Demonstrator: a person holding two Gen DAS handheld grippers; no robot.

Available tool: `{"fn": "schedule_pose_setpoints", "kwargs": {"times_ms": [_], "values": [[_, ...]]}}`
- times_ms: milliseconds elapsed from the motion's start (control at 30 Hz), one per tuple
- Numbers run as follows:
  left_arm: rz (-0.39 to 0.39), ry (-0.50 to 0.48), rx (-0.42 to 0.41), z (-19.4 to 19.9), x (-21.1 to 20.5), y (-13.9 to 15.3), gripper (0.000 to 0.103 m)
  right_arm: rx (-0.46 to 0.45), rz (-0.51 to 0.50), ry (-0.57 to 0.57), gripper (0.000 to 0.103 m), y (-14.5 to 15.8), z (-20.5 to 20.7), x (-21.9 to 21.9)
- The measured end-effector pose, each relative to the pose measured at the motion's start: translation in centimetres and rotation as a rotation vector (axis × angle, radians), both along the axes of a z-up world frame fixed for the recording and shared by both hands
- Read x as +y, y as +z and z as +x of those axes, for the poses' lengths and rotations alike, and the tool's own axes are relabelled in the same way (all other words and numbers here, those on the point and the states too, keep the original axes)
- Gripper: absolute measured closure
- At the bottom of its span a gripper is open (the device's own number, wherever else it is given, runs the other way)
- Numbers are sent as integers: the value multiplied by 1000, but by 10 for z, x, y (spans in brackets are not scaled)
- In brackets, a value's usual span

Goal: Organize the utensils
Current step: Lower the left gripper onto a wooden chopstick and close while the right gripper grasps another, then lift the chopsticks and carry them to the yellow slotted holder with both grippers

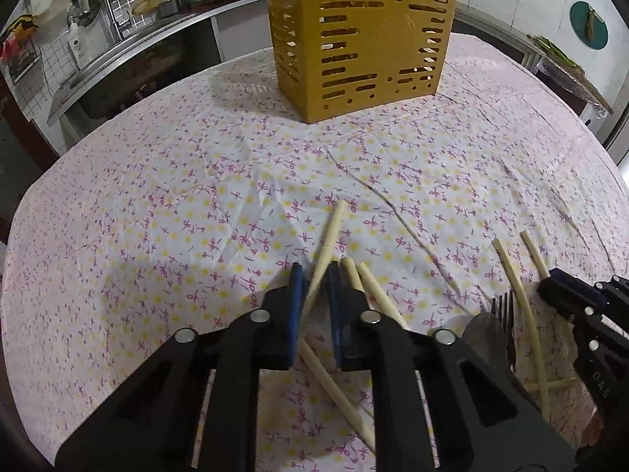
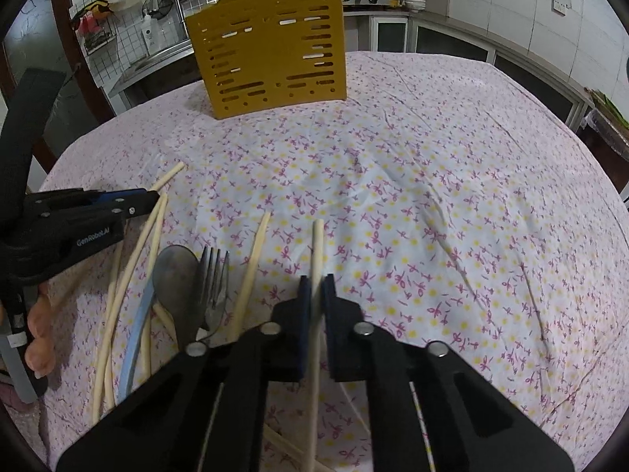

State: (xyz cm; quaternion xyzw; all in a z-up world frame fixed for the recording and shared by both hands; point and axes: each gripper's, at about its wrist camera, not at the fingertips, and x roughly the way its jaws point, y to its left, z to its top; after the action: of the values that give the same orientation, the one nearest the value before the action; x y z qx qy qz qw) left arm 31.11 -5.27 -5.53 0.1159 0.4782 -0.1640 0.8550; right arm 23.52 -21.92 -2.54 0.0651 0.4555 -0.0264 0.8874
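Your left gripper [image 1: 314, 271] pinched one chopstick [image 1: 332, 232], shaft crossing jaws at slant; risk: it swivelled or dragged neighbours lying just right of jaws.

Your right gripper [image 2: 316, 285] pinched another chopstick [image 2: 317, 251], tip projecting ahead; risk: long overhang pivoted.

Yellow holder [image 1: 357, 39] stood far ahead of both.

Right view alone showed spoon [image 2: 175, 271], blue handle [image 2: 135, 338], your fingers [image 2: 39, 334]. Left view showed only fork [image 1: 507, 306] tines.
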Motion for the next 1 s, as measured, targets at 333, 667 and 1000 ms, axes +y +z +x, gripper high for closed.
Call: {"fn": "schedule_pose_setpoints", "kwargs": {"times_ms": [333,667,1000], "values": [[-115,17,-3,-21,16,13,99,-50,77,18,97,16,-8,-15],[-261,20,-87,-49,17,65,99,-176,209,40,97,50,-18,-40],[-387,2,-175,-68,8,113,99,-340,263,77,97,93,-20,-54]]}}
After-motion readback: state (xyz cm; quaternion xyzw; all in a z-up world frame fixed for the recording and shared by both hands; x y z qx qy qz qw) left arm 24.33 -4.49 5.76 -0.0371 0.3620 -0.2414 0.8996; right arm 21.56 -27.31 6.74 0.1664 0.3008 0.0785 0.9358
